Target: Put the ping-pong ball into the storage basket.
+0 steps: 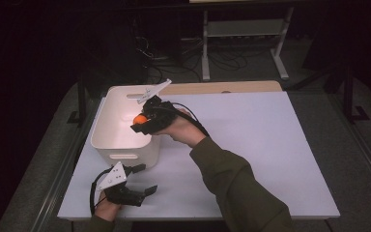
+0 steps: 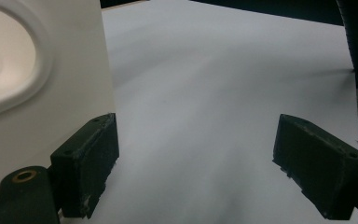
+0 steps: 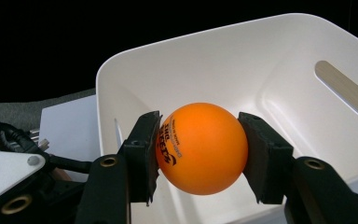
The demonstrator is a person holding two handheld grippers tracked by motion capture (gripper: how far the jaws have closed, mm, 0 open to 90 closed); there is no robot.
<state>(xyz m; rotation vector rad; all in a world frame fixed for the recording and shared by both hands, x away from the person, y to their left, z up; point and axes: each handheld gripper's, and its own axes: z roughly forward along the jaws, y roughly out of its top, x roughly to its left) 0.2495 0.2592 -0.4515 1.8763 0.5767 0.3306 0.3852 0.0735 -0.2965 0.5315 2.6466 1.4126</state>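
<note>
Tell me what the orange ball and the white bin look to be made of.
Orange ball: probably thin celluloid or plastic, matte and smooth, with printed lettering like a table-tennis ball. White bin: likely moulded plastic, satin finish, judging by its rounded corners, even walls and cut-out handle slot.

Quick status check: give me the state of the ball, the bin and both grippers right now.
Orange ball: clamped in the right gripper, above the bin's inside.
White bin: upright on the table, nothing seen inside.
Right gripper: shut on the ball.
Left gripper: open, holding nothing, low over the table beside the bin.
</note>
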